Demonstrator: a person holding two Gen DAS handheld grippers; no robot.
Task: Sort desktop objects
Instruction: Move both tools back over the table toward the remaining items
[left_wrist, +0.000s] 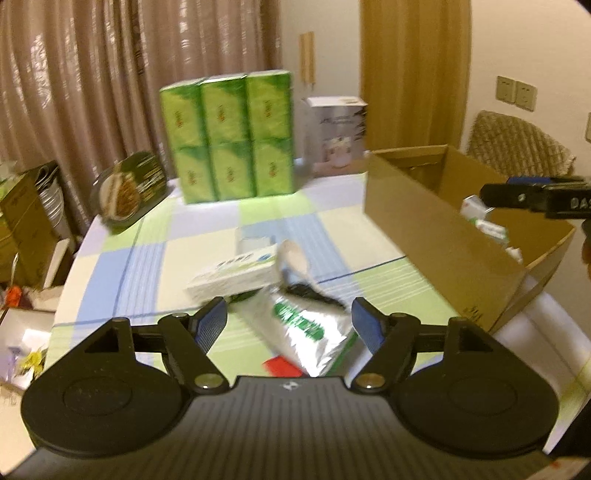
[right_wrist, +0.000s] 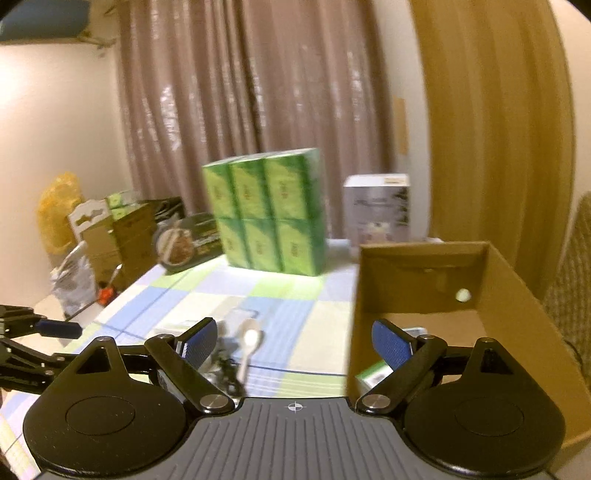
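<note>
In the left wrist view, the left gripper (left_wrist: 288, 317) has its jaws spread wide and holds nothing, above a silver foil pouch (left_wrist: 308, 334) that lies on the checked tablecloth (left_wrist: 122, 258) beside a white box (left_wrist: 236, 275) and a pale spoon (left_wrist: 291, 258); the cardboard box (left_wrist: 436, 236) stands to the right with small packs inside. In the right wrist view, the right gripper (right_wrist: 293, 341) is also wide apart and empty, straddling the near left wall of the cardboard box (right_wrist: 517, 306), with the spoon (right_wrist: 249, 347) on the cloth to the left and the green cartons (right_wrist: 269, 214) behind.
</note>
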